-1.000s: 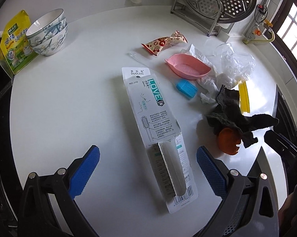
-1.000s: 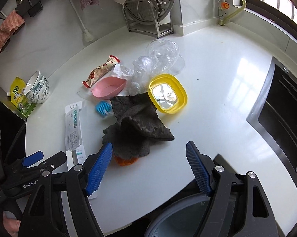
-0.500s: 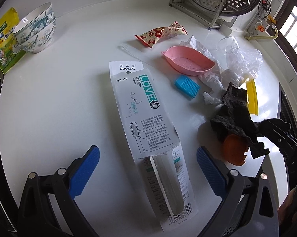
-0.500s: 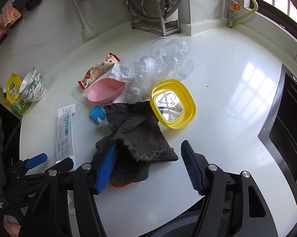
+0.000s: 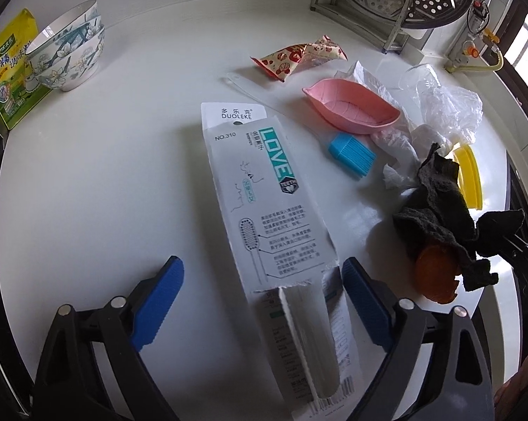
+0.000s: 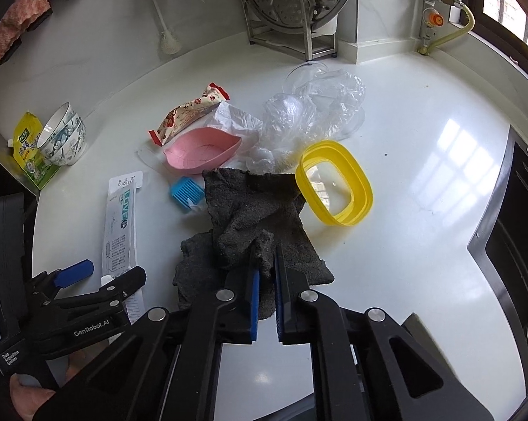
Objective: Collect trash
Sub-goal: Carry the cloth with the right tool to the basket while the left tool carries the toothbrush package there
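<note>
A torn white toothbrush package [image 5: 274, 210] lies flat on the white counter, its near end between the fingers of my open left gripper [image 5: 262, 280]; it also shows in the right wrist view [image 6: 121, 224]. My right gripper [image 6: 266, 263] is shut on the near edge of a dark grey cloth [image 6: 260, 217], which drapes over an orange peel [image 5: 435, 273]. A red snack wrapper [image 6: 190, 112], crumpled clear plastic [image 6: 313, 108] and white tissue [image 5: 397, 172] lie further back.
A pink leaf-shaped dish [image 6: 200, 151], a blue brush head [image 6: 186, 189], a yellow lid [image 6: 337, 182], stacked bowls [image 5: 67, 49] and a yellow-green pouch [image 5: 7, 70] stand around. A steel rack [image 6: 292, 10] is at the back; a dark sink [image 6: 516, 231] on the right.
My right gripper moved forward and closed on the cloth's edge. My left gripper advanced along the toothbrush package, still open.
</note>
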`<state>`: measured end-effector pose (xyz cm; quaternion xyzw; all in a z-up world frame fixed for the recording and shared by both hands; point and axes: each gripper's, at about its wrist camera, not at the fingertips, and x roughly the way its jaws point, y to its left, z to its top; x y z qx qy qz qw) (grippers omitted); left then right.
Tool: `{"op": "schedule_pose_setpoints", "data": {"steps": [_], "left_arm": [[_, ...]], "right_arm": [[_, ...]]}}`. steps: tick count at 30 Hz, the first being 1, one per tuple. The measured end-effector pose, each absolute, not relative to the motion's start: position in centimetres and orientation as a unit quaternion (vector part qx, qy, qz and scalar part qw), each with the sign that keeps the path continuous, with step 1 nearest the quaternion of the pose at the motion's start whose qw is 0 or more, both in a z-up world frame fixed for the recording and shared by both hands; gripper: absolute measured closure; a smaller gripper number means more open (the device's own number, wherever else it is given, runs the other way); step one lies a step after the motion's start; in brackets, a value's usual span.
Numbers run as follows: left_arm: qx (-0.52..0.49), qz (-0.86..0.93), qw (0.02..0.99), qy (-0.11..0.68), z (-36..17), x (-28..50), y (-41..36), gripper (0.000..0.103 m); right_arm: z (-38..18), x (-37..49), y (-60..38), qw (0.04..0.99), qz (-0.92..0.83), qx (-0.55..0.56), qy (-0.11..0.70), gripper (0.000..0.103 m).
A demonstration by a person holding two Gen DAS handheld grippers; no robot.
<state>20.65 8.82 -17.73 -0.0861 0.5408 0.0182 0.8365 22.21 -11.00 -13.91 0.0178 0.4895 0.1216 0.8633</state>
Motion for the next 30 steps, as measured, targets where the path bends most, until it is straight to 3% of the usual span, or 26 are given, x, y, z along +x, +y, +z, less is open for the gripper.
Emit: {"op": "schedule_pose_setpoints", "data": {"steps": [1, 4, 30], "left_arm": [[-0.086, 0.014, 0.836, 0.541, -17.6, 20.7, 8.8, 0.032], [-0.073, -0.001, 0.834, 0.546, -17.4, 20.8, 8.4, 0.051], [-0.055, -0.070, 0.867, 0.490, -8.9, 17.2, 10.1, 0.054]], "right_arm": [[-13.7, 22.2, -11.0, 0.864, 0.122, 0.018, 0.488, 0.096], [-13.0, 22.1, -11.0, 0.866, 0.122, 0.021, 0.485, 0.096], [-3.4, 17.0, -11.2, 0.907, 0.124, 0.053, 0.399, 0.096]]}}
